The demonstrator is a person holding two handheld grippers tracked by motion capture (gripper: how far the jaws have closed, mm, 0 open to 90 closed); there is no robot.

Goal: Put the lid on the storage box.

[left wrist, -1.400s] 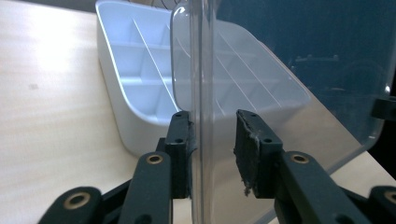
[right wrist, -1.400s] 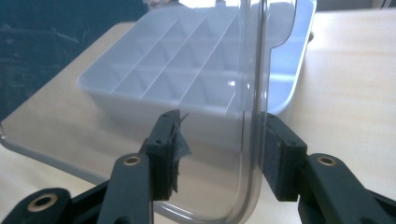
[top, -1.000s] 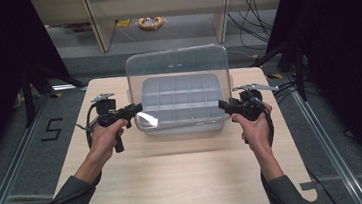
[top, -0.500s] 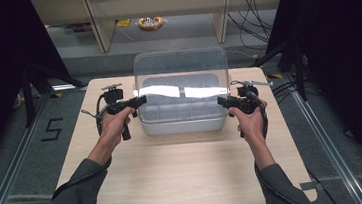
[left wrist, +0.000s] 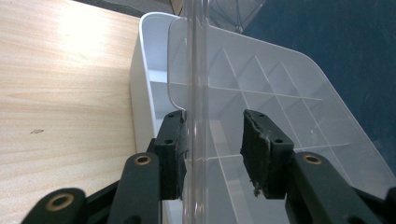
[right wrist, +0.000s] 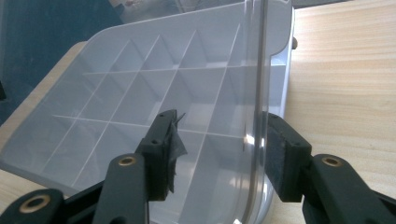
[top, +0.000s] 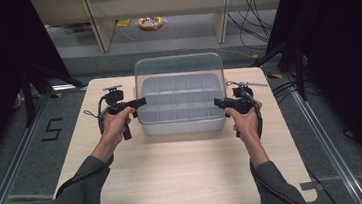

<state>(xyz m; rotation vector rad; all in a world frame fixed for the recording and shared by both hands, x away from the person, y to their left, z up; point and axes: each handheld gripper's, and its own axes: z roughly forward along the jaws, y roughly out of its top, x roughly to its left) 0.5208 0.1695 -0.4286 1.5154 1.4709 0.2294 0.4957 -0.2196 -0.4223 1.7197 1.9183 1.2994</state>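
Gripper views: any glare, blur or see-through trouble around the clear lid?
Left gripper view: glare washes out the table top left; the clear lid edge reads as a bright streak. Right gripper view: the divided box looks hazy through the lid. High view: dark surroundings, evenly lit tabletop.

My jaws are matt black; the lid (left wrist: 196, 70) is glossy clear plastic, the box (top: 181, 124) smooth white plastic, the table (top: 176, 173) pale wood.

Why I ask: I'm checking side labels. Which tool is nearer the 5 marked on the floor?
Left. The left tool is at the left side of the box, the side toward the 5 mark. The right tool is at the box's far side.
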